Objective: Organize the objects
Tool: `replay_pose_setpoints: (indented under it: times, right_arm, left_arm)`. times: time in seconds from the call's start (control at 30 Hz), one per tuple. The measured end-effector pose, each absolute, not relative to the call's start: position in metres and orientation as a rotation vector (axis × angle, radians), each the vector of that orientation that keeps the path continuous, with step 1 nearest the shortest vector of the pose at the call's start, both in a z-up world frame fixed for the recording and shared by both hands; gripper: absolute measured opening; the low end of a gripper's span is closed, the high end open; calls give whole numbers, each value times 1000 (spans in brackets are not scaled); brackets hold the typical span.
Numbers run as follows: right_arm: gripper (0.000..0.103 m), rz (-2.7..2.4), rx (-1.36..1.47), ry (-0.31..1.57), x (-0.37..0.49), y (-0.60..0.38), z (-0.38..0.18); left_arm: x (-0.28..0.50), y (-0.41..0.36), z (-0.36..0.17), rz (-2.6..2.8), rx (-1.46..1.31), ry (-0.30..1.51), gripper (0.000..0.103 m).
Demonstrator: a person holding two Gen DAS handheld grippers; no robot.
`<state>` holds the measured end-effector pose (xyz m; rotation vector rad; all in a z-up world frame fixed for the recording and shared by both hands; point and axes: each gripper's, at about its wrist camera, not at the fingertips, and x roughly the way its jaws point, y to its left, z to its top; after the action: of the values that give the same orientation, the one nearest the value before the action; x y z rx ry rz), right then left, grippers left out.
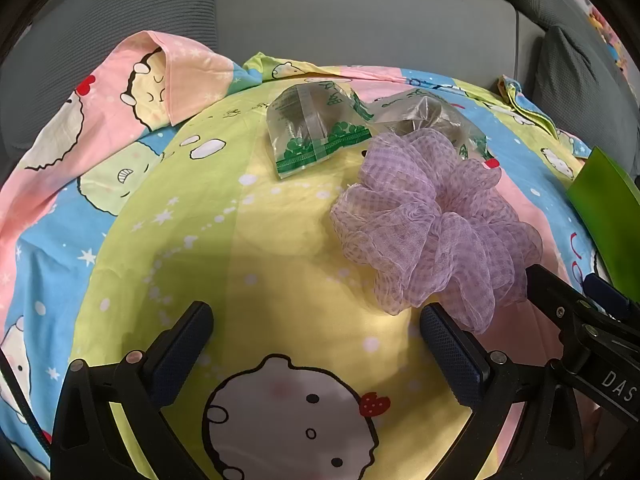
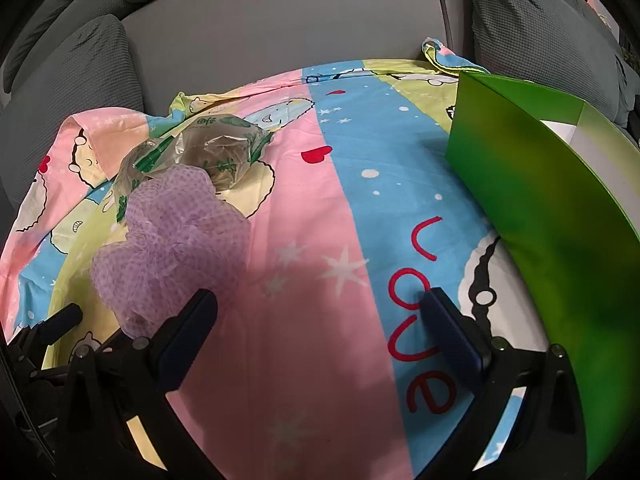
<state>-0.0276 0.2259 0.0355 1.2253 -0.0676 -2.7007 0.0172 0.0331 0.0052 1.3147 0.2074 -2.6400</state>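
A purple mesh scrunchie (image 1: 432, 224) lies on the cartoon-print sheet (image 1: 280, 248), just ahead and right of my open, empty left gripper (image 1: 316, 328). Two clear plastic packets with green print lie behind it: one (image 1: 312, 128) to the left, one (image 1: 436, 114) partly under the scrunchie. In the right wrist view the scrunchie (image 2: 172, 240) and packets (image 2: 208, 152) lie to the left of my open, empty right gripper (image 2: 320, 316). A green box (image 2: 552, 216) stands at the right. My right gripper's finger shows in the left wrist view (image 1: 560, 300), close beside the scrunchie.
The sheet (image 2: 352, 184) covers a rounded surface in front of a grey sofa (image 2: 280, 20) with dark cushions (image 2: 532, 28). The green box's corner shows in the left wrist view (image 1: 604, 208) at the right edge. A sheet fold (image 1: 160, 72) rises at the back left.
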Motion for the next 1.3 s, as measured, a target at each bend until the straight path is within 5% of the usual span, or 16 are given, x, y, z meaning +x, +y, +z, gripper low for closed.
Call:
replay_pose_setpoints:
  times: [1.3]
  right_arm:
    - [102, -2683, 1217, -79, -25, 228, 35]
  left_arm:
    - [18, 33, 5, -2642, 1313, 206, 103]
